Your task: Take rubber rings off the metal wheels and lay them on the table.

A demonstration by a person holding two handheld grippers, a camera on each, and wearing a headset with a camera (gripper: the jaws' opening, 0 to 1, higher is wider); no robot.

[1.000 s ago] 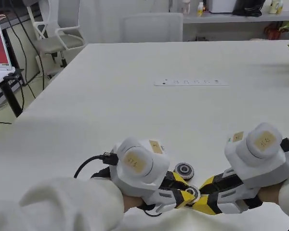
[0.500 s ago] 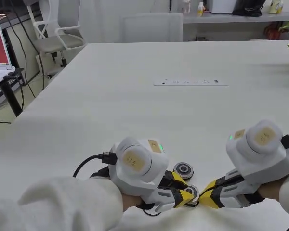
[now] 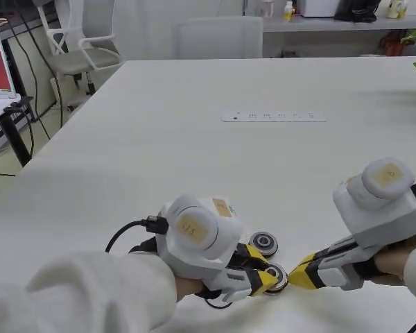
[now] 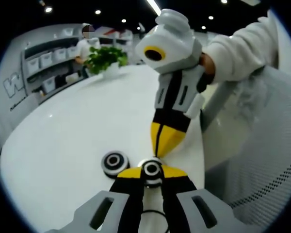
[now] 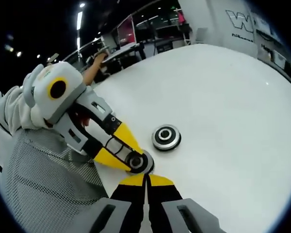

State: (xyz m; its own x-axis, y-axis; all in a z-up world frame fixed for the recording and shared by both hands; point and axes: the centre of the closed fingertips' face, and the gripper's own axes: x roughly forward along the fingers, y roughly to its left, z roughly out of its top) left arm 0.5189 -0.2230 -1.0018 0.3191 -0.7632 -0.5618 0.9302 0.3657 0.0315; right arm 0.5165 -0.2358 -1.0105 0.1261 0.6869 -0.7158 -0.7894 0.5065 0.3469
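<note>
A small metal wheel (image 3: 278,277) with a black rubber ring sits just above the table, and my left gripper (image 3: 269,278) is shut on it from the left. In the left gripper view, the wheel (image 4: 152,171) sits between my yellow fingertips (image 4: 131,173). My right gripper (image 3: 296,279) comes in from the right, jaws shut, its tips against the wheel's rim. I cannot tell whether they pinch the ring. In the right gripper view, my right gripper (image 5: 146,180) points at that wheel (image 5: 137,162). A second wheel (image 3: 263,243) (image 4: 115,162) (image 5: 166,137) lies flat on the table just beyond.
The white table (image 3: 215,159) stretches far ahead, with a flat white strip (image 3: 274,117) near its middle. A black cable (image 3: 128,232) runs from the left gripper. White chairs (image 3: 218,38) stand at the far edge. A green plant (image 4: 105,57) sits at the table's end.
The right gripper's body has swung right and upward, while its tips stay at the held wheel. The left gripper and both wheels have hardly moved.
</note>
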